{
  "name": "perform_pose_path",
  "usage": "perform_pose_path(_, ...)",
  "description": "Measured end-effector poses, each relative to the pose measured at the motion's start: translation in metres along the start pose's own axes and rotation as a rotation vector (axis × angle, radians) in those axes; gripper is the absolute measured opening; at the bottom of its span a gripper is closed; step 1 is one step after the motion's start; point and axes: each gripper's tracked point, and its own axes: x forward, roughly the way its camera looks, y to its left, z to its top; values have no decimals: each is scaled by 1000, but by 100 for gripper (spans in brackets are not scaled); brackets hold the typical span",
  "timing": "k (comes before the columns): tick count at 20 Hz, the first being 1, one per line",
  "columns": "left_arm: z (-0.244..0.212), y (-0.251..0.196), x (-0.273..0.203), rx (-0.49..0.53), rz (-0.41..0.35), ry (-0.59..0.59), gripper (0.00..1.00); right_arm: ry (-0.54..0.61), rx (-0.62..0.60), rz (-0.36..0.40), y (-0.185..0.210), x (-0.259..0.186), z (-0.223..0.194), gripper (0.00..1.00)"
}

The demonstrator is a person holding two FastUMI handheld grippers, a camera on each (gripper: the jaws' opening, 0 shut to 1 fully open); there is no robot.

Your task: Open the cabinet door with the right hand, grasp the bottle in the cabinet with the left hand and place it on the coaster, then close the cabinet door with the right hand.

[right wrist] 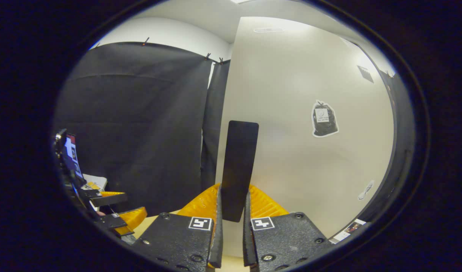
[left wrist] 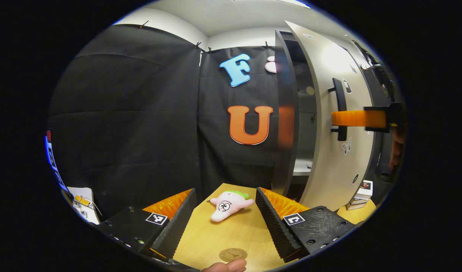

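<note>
Black cloth backed the booth across the left of both views. At the right of the left gripper view we saw the cabinet door (left wrist: pixel 329 124) standing partly open, its handle (left wrist: pixel 341 109) clamped by the right gripper (left wrist: pixel 334 118). In the right gripper view that handle (right wrist: pixel 239 166) stood upright between both closed fingers at bottom centre. Our left gripper (left wrist: pixel 226 217) hovered with jaws spread wide, empty, over the wooden table (left wrist: pixel 231 234). Between its fingers lay a pink plush toy (left wrist: pixel 229 204); the round coaster (left wrist: pixel 233 254) sat at the bottom edge. We could not make out the bottle
</note>
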Motion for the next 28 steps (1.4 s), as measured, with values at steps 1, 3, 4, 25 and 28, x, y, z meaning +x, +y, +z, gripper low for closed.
perform_pose_path(1,-3,-4,2,3,-19,8,95,6,6,15,0,-13,-1,25)
perform_pose_path(3,-11,-13,9,13,-51,17,95,16,3,27,1,-37,-1,24)
perform_pose_path(4,-12,-21,14,25,-64,20,95,20,3,31,1,-45,-1,25)
perform_pose_path(25,11,-259,40,133,-238,-12,95,49,61,-207,-106,-250,-13,23)
perform_pose_path(28,22,-273,55,154,-238,-37,96,29,101,-262,-119,-264,-15,23)
